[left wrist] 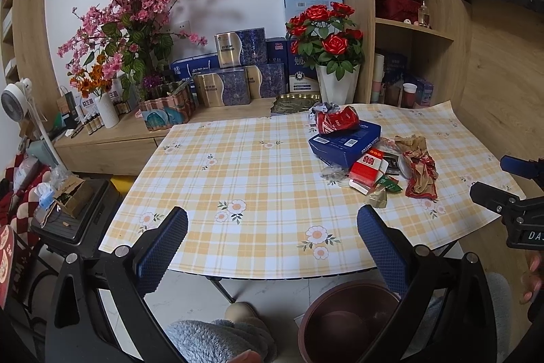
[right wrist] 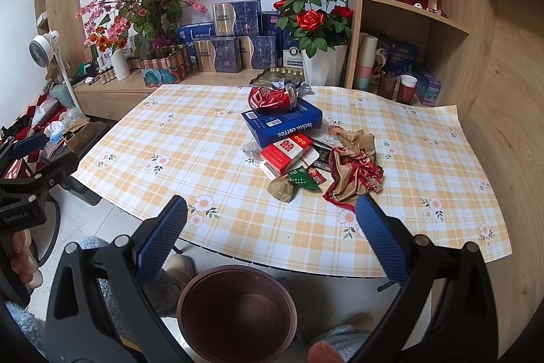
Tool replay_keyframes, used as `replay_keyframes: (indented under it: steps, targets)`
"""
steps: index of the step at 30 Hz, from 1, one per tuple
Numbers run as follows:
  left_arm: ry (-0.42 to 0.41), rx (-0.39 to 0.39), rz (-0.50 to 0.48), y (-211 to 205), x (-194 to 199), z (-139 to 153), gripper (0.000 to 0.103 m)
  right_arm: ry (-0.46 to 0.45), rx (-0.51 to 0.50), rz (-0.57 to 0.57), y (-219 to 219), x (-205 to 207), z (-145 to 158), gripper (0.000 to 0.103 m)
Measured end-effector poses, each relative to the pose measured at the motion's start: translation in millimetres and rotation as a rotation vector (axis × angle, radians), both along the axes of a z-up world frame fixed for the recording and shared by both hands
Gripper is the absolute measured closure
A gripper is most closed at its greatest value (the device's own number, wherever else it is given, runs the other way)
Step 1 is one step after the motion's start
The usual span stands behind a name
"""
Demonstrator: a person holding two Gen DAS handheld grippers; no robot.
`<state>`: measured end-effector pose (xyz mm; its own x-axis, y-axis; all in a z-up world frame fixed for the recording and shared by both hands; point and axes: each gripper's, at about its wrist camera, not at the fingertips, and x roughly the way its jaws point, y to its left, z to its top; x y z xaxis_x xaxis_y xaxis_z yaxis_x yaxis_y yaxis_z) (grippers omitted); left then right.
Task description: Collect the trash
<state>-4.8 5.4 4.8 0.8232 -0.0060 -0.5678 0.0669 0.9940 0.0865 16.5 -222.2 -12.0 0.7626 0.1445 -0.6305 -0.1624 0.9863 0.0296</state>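
A pile of trash lies on the checked tablecloth [right wrist: 210, 138]: a crushed red can [right wrist: 272, 98] on a blue coffee box [right wrist: 282, 122], a red cigarette pack [right wrist: 287, 149], a green wrapper [right wrist: 301, 180] and crumpled brown-red paper [right wrist: 353, 170]. The pile also shows in the left wrist view, with the can [left wrist: 336, 120], the box [left wrist: 345, 142] and the paper [left wrist: 420, 170]. A dark red bin [right wrist: 236, 312] stands on the floor below the table's near edge; it shows in the left wrist view [left wrist: 346, 322] too. My left gripper [left wrist: 272, 227] and right gripper [right wrist: 272, 216] are open and empty, short of the pile.
A low wooden cabinet [left wrist: 112, 138] behind the table holds flower vases [left wrist: 336, 84] and blue boxes [left wrist: 234, 87]. Wooden shelves [right wrist: 414, 9] stand at the right. A fan [right wrist: 44, 51] and a black stool with clutter [left wrist: 78, 210] are at the left.
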Motion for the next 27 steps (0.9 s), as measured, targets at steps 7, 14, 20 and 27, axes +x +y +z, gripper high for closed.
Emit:
replay_keyframes:
  steps: [7, 14, 20, 27]
  targets:
    - [-0.002, -0.009, -0.006, -3.8, 2.8, 0.0, 0.005, -0.001, -0.001, -0.007, -2.4, -3.6, 3.3, 0.006]
    - [-0.002, -0.009, -0.006, -4.3, 3.4, -0.7, 0.005, -0.003, 0.002, -0.015, -6.8, -2.6, 2.6, 0.006]
    - [-0.006, -0.008, -0.008, -3.6, 3.5, -1.6, 0.005, -0.002, 0.002, -0.011, -6.8, -2.0, 2.4, 0.006]
    - [-0.006, -0.008, -0.008, -4.0, 3.6, -2.3, 0.005, -0.002, 0.001, -0.009, -6.2, -1.7, 3.1, 0.006]
